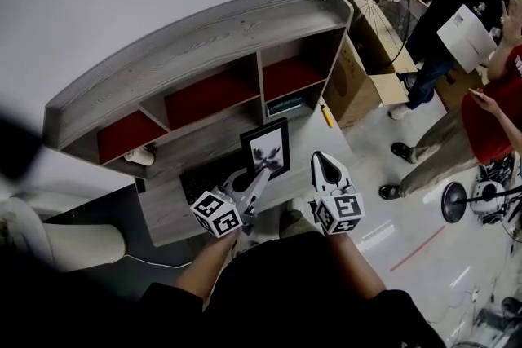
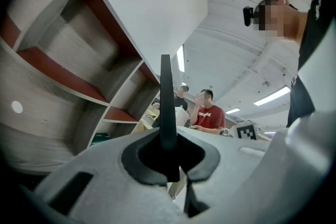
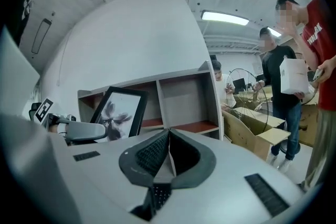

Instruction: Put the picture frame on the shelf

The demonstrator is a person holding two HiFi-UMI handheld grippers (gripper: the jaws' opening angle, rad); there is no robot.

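Observation:
The black picture frame (image 1: 267, 149) with a grey flower print stands upright on the desk (image 1: 167, 212), in front of the grey shelf unit (image 1: 204, 37) with red-lined compartments. My left gripper (image 1: 258, 177) is shut on the frame's lower left edge. In the left gripper view the frame (image 2: 167, 102) shows as a thin dark strip clamped between the jaws of the left gripper (image 2: 169, 161). My right gripper (image 1: 325, 161) hovers just right of the frame, shut and empty. The right gripper view has its pads (image 3: 157, 152) pressed together, with the frame (image 3: 118, 113) and shelf unit (image 3: 184, 97) beyond.
A teal object (image 1: 285, 105) lies in the right lower compartment, a white item (image 1: 143, 155) in the left one. A yellow pen (image 1: 326, 115) lies on the desk's right end. Cardboard boxes (image 1: 359, 77), a fan (image 1: 383, 8) and two people (image 1: 457, 4) stand to the right.

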